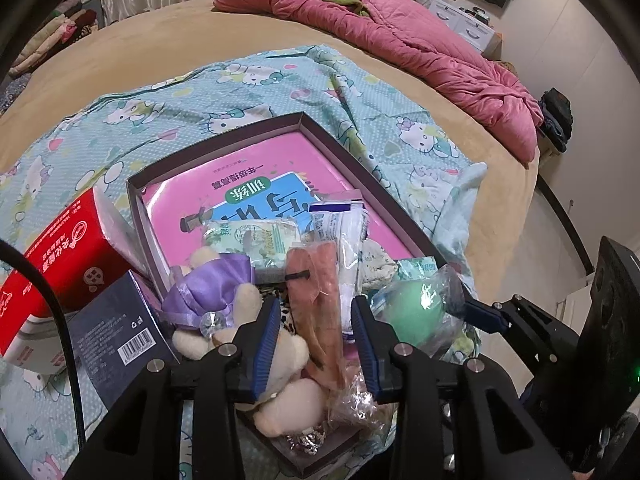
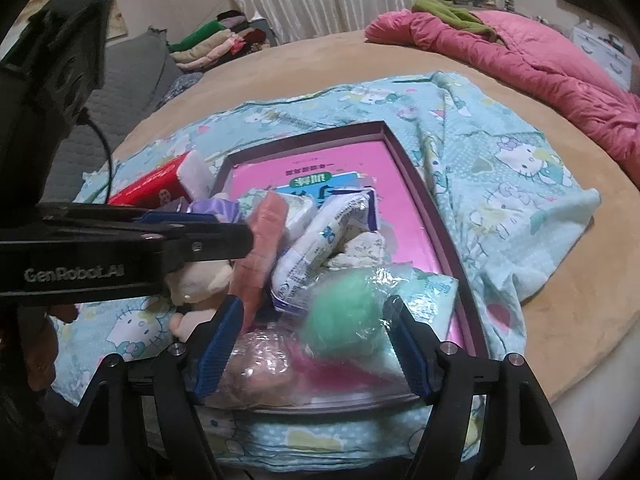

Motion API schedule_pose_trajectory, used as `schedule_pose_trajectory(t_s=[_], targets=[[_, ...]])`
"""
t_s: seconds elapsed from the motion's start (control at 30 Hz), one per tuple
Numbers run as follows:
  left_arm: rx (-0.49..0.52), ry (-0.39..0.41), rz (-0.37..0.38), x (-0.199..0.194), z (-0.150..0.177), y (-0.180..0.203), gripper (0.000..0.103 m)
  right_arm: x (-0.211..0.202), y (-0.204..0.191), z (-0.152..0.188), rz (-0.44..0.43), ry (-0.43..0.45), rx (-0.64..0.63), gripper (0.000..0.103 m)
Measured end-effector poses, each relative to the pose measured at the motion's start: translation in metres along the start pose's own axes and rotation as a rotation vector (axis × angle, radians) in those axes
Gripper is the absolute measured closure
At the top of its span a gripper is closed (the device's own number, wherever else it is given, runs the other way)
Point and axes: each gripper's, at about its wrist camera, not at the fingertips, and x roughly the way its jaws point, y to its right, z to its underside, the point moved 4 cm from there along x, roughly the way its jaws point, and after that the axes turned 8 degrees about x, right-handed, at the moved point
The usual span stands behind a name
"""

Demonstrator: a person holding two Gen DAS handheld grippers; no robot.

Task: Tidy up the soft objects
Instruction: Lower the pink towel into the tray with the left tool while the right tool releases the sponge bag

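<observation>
A shallow dark purple box (image 1: pixel 348 152) lies on a Hello Kitty sheet with a pink book (image 1: pixel 248 172) in it. Soft things are piled at its near end. My left gripper (image 1: pixel 316 300) is open over the pile. A peach cloth in clear wrap (image 1: pixel 316 312) stands between its fingers, and a cream plush toy in a purple dress (image 1: pixel 212 288) is at the left finger. My right gripper (image 2: pixel 316 302) is open around a green ball in a clear bag (image 2: pixel 344 312). A white packet with blue print (image 2: pixel 320 236) leans behind the ball.
A red carton (image 1: pixel 68 248) and a dark blue box (image 1: pixel 116 328) stand left of the purple box. A pink quilt (image 1: pixel 400 40) is bunched at the far side of the tan bed. Folded clothes (image 2: pixel 208 44) lie by the curtain. A black cable (image 2: pixel 104 152) hangs at the left.
</observation>
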Motion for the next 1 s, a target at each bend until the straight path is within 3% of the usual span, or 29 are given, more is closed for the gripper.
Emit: schedule_pose_trajectory(t_s=[0.4,1.0], targets=[[0.026,0.032,-0.037,-0.017,0.003,0.006,0.051,-0.015,0.000,-0.001,0.010,0.035,0.001,0.029],[0.019,0.064,-0.110,-0.043,0.017,0.002,0.041,-0.033,-0.007,-0.004,0.043,0.100,-0.024,0.025]])
